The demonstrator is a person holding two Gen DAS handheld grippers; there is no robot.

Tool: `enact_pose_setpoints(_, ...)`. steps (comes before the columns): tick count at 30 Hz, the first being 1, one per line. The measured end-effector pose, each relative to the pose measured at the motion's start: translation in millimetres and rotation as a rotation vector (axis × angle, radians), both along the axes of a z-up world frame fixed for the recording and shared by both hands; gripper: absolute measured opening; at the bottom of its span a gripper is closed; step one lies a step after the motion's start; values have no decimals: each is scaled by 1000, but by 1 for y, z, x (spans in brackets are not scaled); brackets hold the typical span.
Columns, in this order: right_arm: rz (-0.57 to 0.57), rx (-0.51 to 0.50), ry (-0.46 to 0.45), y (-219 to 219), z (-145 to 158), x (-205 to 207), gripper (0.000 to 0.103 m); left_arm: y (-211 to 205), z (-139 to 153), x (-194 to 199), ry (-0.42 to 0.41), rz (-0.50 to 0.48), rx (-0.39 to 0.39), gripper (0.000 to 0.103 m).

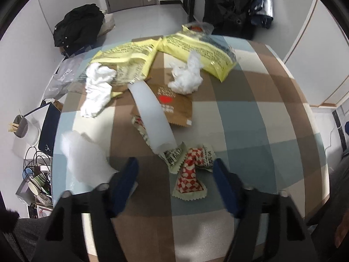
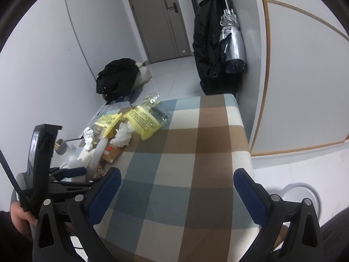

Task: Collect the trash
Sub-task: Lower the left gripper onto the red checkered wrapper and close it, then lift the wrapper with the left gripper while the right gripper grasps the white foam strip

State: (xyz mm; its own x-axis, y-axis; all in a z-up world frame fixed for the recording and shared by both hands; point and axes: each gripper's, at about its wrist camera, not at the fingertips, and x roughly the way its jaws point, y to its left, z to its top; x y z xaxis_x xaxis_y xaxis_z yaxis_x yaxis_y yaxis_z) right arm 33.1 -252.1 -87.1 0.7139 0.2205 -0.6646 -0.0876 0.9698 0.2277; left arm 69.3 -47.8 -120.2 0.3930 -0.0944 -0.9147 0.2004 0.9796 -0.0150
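Note:
Trash lies on a checked tablecloth. My left gripper is open and empty, just short of a red-and-white checked wrapper. A white plastic strip lies beyond it over a brown paper bag. Crumpled white tissues and yellow printed bags lie farther back. A white foam sheet is at the left. My right gripper is open and empty above bare cloth, right of the pile and the left gripper's body.
A white round bin stands on the floor at the right, below the table edge. A black coat and a folded umbrella hang behind the table. A black jacket and clutter lie at the left.

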Motion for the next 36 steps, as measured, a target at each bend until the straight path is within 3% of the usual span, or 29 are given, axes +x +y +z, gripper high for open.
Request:
enact_pose_setpoints(1,-3,4,3,-1,0,-1,103,-4,1,-2,-5,-12,13,56)
enact_pose_setpoints(6,-14,23,15,-6,-1,-2,103,-18,4,-7,13,-61,2,27)
enact_pose_setpoints(9,-22,32,20,-9,-1,0,103,-22,7,-9,19,-74,11,21)
enact_pose_setpoints(26,-57,-2,13,-9,0,-5,103,-10,17,-23,72,-65,-122,17)
enact_pose_setpoints(36,-39,16,27,-2,0,-7,102,26,64,-34,-49,-29,-271,17)
